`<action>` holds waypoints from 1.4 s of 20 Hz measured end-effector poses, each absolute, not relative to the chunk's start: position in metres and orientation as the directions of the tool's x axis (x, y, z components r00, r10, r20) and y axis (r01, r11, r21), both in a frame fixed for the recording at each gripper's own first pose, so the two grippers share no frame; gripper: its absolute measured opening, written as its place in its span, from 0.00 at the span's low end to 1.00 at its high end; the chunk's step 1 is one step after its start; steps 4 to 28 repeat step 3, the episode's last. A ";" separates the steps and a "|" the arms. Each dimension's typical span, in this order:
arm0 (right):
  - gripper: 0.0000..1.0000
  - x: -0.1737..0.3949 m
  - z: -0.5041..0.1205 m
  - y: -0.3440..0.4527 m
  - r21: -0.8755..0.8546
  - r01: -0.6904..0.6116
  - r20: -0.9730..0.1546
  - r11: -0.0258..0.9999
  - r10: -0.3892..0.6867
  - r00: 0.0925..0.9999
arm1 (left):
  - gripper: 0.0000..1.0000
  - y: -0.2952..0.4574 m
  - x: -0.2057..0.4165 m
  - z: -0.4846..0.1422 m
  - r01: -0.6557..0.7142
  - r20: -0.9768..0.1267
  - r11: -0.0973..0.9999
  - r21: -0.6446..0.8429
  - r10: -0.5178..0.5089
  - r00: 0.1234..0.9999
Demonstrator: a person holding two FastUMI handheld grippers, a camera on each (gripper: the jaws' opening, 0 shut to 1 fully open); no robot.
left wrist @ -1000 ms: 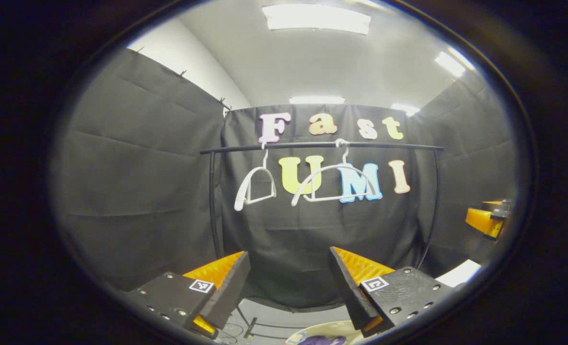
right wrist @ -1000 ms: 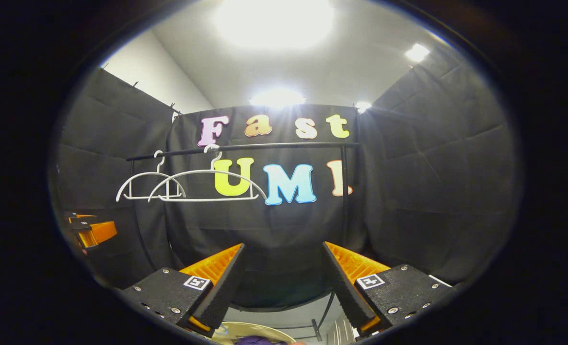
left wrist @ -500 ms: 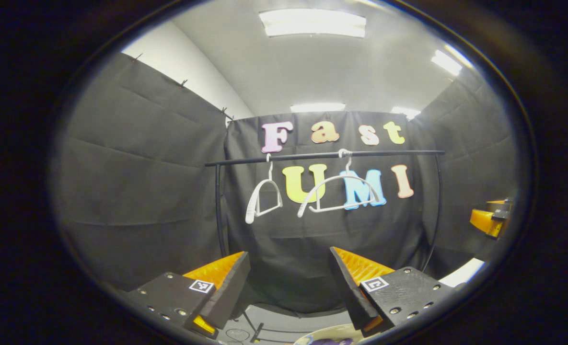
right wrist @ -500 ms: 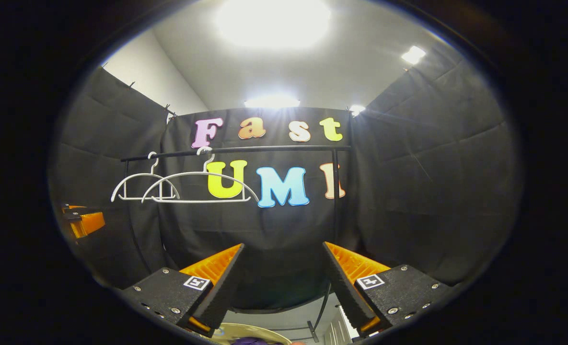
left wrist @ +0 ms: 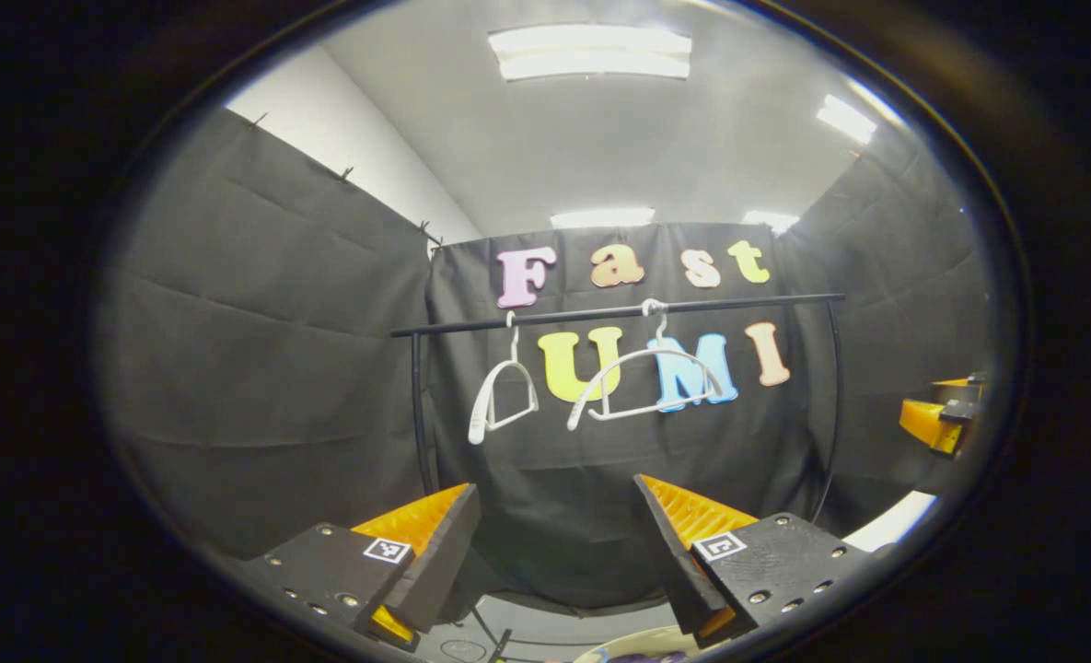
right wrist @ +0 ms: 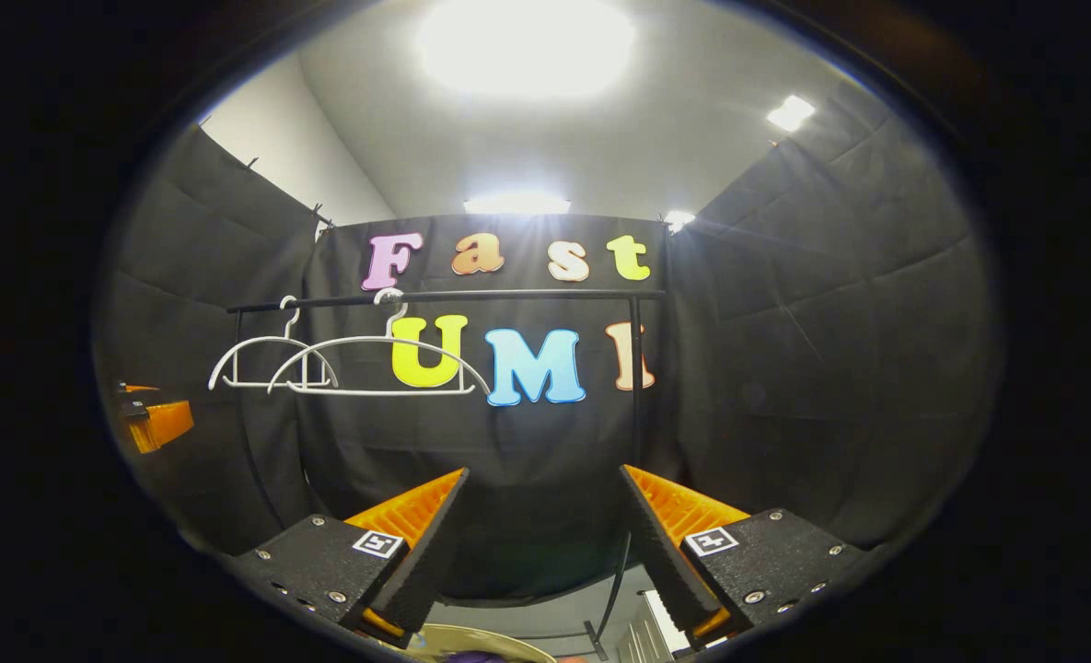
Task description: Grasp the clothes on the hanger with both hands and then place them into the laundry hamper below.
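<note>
Both hangers [left wrist: 642, 387] hang bare. Purple clothes [right wrist: 476, 657], soft and light, lie in the hamper [right wrist: 471, 637] at 6 o'clock. Left hand-held gripper [left wrist: 554, 543] and right hand-held gripper [right wrist: 540, 539] are wide, holding nothing.

Ceiling lights [right wrist: 527, 41] blaze overhead, blown out to glare in the right gripper view; walls stay dim, edges bend, focus sharp.

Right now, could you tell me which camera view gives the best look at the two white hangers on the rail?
The right gripper view: both hangers hang bare and face the camera broadly, though they overlap. The left gripper view shows them apart on the rail, but the nearer-left one is turned nearly edge-on and the other is angled.
</note>
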State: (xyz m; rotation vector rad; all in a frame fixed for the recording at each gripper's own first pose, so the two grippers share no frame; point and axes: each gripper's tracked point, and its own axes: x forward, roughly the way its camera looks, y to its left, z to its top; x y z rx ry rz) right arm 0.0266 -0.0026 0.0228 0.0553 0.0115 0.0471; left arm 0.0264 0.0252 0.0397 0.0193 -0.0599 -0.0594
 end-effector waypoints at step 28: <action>0.95 0.025 0.025 -0.004 0.058 -0.044 -0.006 0.997 0.045 0.999 | 1.00 0.025 0.025 0.043 0.060 0.068 0.998 0.017 -0.061 0.996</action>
